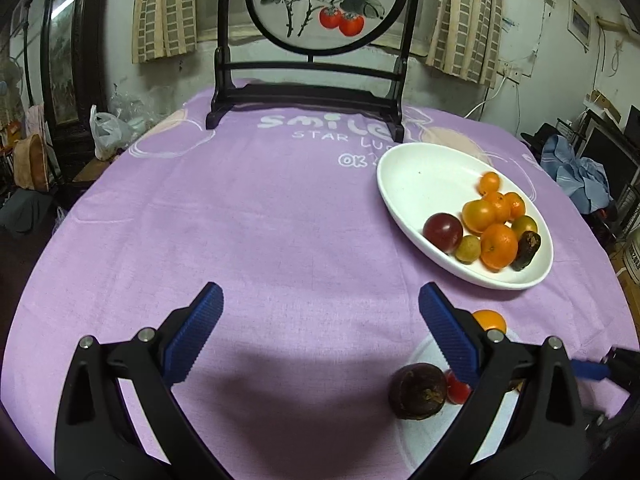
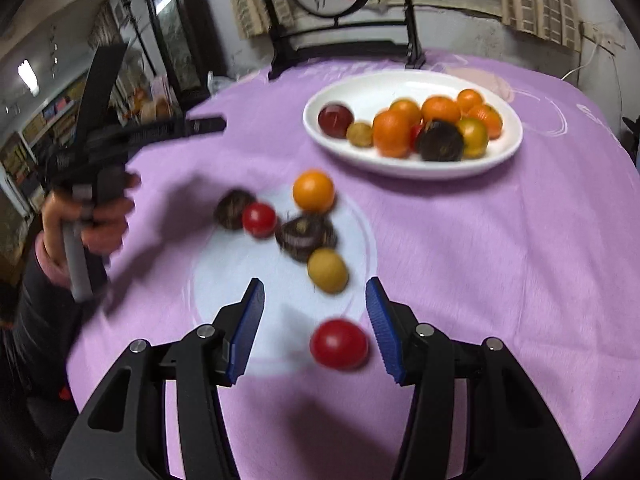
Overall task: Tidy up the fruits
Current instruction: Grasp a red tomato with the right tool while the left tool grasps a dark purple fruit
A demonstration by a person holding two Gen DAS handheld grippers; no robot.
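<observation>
A white oval dish (image 2: pixel 332 142) (image 1: pixel 404 200) holds several oranges, a red plum, dark fruits and small yellow ones. Loose fruits lie on the purple cloth: an orange (image 2: pixel 313 191), a red tomato (image 2: pixel 259 219), two dark fruits (image 2: pixel 306 234) (image 2: pixel 232 208), a yellow fruit (image 2: pixel 327 271) and another red tomato (image 2: pixel 339 344). My right gripper (image 2: pixel 316 328) is open, its jaws either side of that near tomato, not touching. My left gripper (image 1: pixel 320 340) is open and empty over bare cloth; a dark fruit (image 1: pixel 418 391) lies by its right finger. It also shows in the right wrist view (image 2: pixel 192 125).
A dark wooden stand with a round persimmon painting (image 1: pixel 320 8) stands at the table's far edge. The round table with purple cloth (image 1: pixel 260 220) drops off on all sides. Clutter and furniture surround the table.
</observation>
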